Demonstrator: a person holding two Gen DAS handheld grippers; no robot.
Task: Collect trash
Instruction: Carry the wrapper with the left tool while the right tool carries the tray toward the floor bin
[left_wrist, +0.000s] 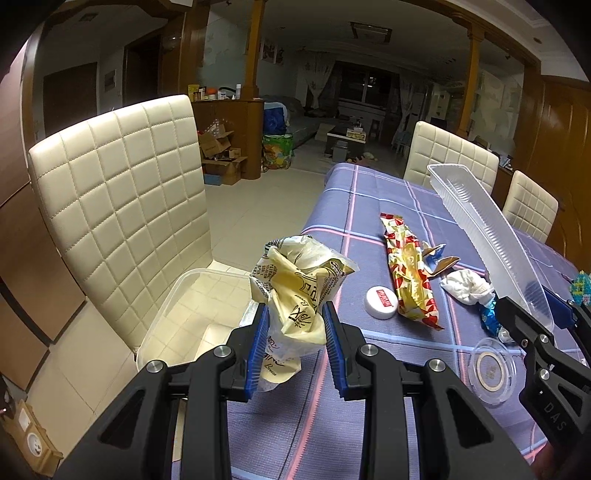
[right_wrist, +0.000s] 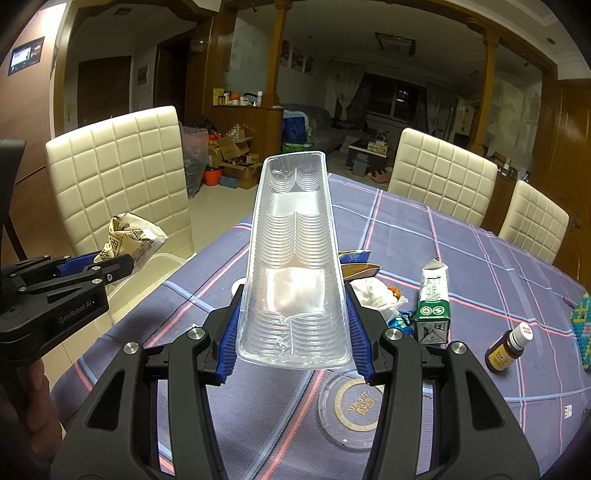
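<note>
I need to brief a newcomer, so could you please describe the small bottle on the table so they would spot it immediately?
On the purple plaid tablecloth, look right of the green-and-white carton. The brown bottle lies tilted there, alone in having a white cap and yellow label.

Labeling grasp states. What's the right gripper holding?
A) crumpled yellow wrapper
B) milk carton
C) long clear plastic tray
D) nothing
C: the right gripper is shut on the long clear plastic tray, its blue pads pressing the tray's sides; the left gripper holds the crumpled yellow wrapper.
</note>
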